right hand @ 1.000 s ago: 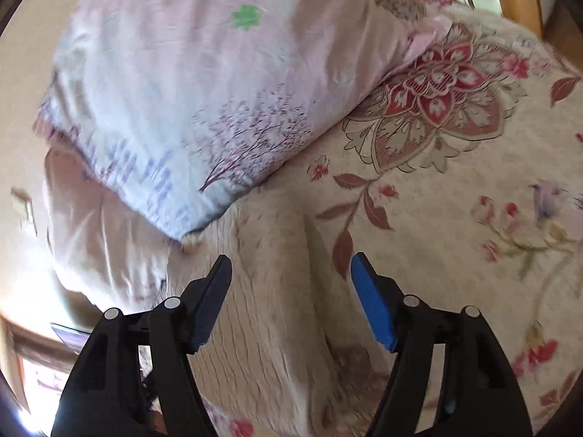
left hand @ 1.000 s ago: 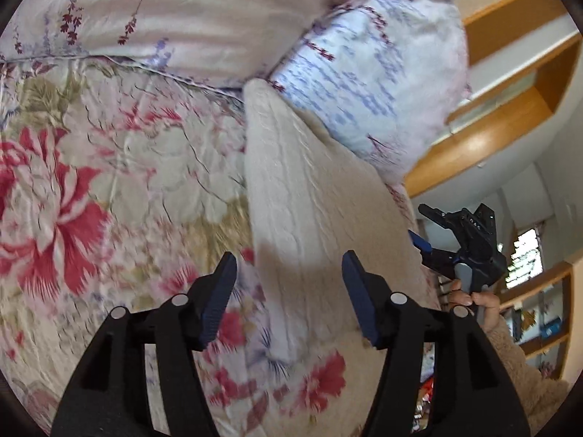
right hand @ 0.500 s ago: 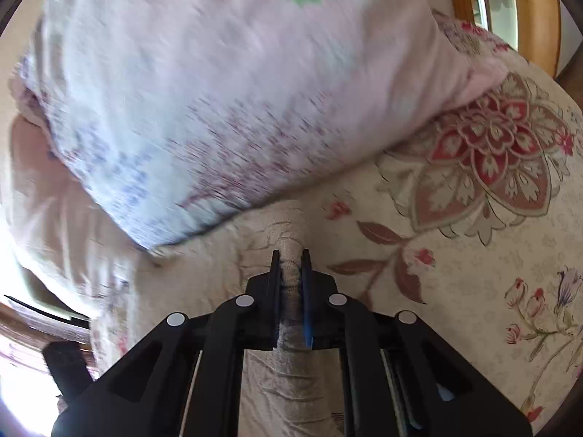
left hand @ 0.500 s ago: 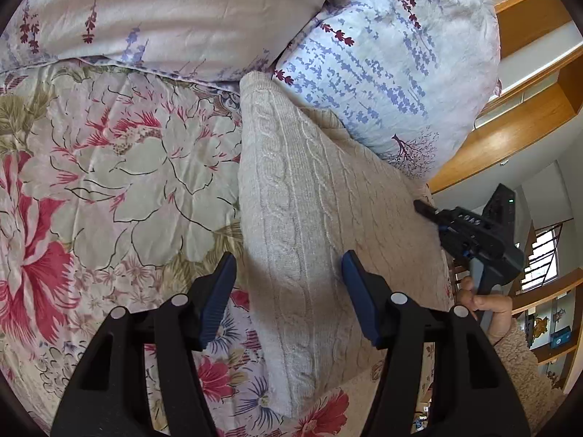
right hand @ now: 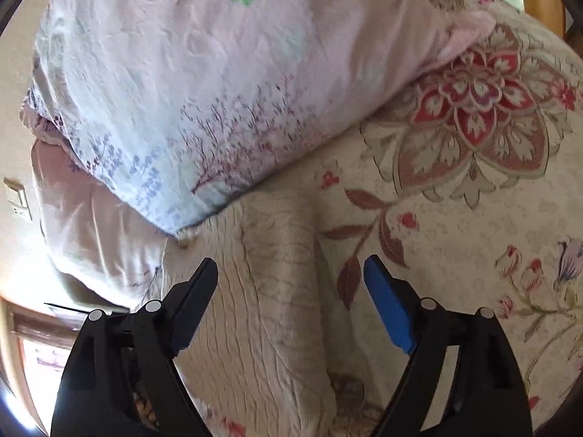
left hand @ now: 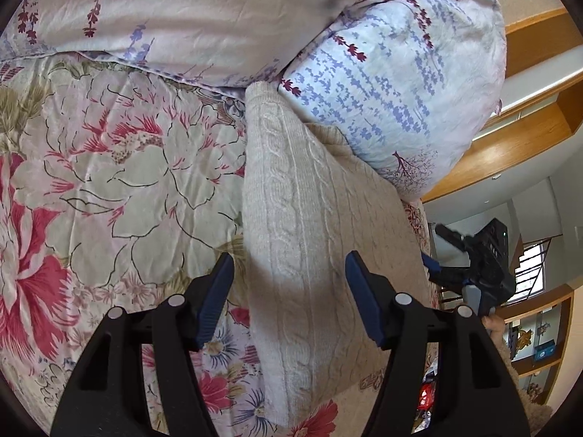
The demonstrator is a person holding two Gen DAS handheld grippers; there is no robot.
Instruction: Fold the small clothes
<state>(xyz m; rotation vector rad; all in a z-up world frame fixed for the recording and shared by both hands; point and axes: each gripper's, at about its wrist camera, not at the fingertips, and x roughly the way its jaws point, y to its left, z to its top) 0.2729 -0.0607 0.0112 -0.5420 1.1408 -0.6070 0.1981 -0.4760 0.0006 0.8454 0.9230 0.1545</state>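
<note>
A cream cable-knit garment (left hand: 313,240) lies folded in a long strip on the flowered bedspread (left hand: 109,189), its far end against the pillows. It also shows in the right wrist view (right hand: 269,291). My left gripper (left hand: 289,284) is open just above the strip's left edge, holding nothing. My right gripper (right hand: 291,284) is open over the garment's other side, holding nothing. The right gripper also shows in the left wrist view (left hand: 473,258), at the garment's right edge.
A white-and-blue flowered pillow (left hand: 393,83) and a pink pillow (left hand: 175,11) lie at the head of the bed. They also show in the right wrist view (right hand: 218,83). A wooden headboard (left hand: 510,145) and shelves stand to the right.
My right gripper closed on a ridge of the garment half a second ago and has now opened and let it go. The left gripper stayed open, moving a little closer.
</note>
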